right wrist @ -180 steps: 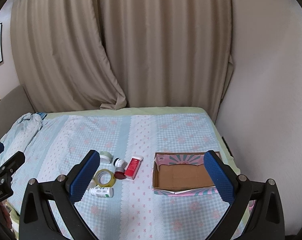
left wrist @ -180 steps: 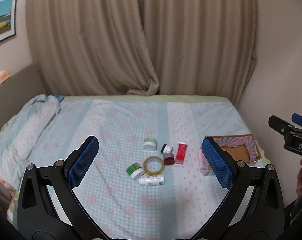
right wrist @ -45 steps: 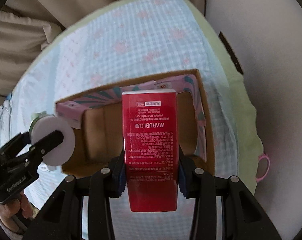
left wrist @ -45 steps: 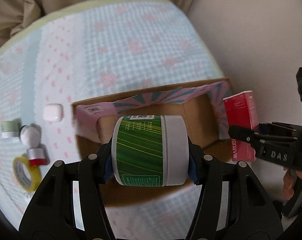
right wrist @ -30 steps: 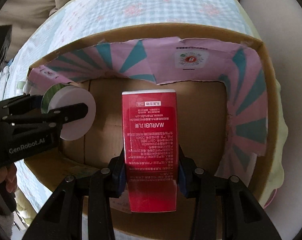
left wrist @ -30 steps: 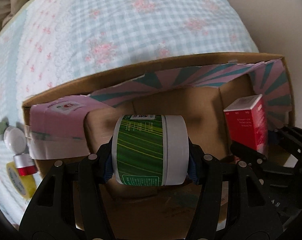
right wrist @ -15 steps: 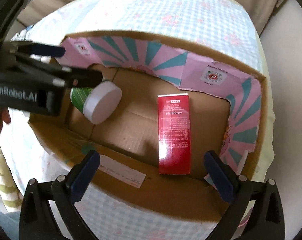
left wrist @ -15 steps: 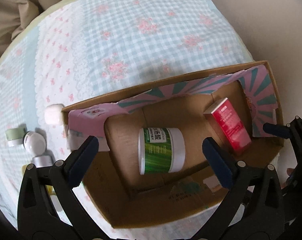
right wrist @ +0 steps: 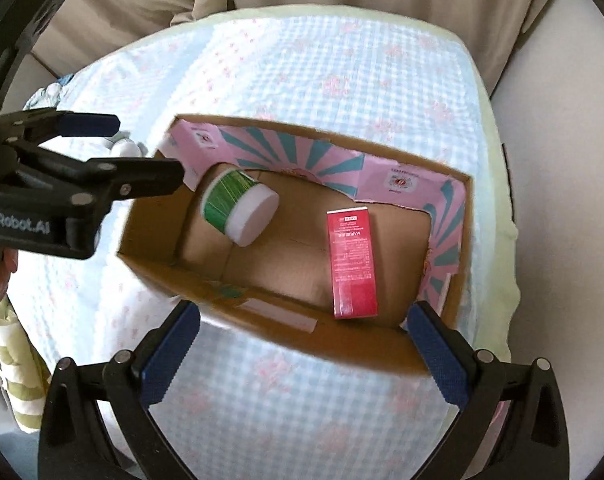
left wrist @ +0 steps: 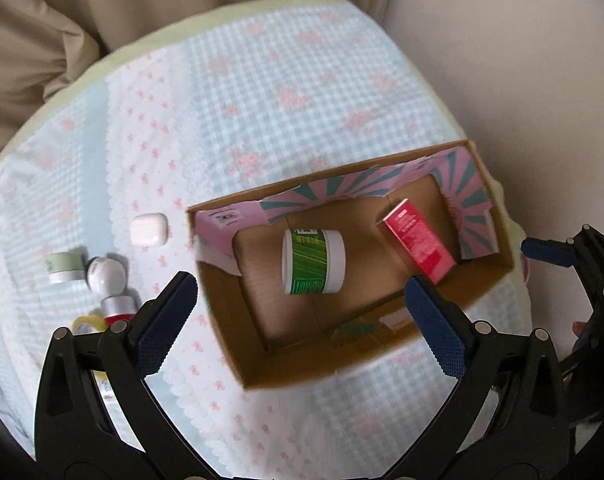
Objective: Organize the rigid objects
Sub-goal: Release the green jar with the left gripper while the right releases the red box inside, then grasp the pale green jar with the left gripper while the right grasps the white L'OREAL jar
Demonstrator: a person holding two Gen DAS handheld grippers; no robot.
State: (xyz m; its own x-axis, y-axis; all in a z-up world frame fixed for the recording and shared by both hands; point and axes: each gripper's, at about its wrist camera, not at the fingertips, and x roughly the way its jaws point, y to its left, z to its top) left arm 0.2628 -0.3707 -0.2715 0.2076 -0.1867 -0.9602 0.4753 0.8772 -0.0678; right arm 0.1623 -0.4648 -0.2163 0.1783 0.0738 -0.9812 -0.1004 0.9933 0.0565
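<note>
Since a second ago both loads got dropped and I've pulled both hands up and back. My left gripper and right gripper hang with jaws wide apart, nothing between them. The green-label jar lies on its side in the cardboard box, the red carton flat beside it, apart. Left on the bedspread: a white earbud case, small jars, tape roll. That case looks light, stiff, slick, so I'd pinch its flat faces.
</note>
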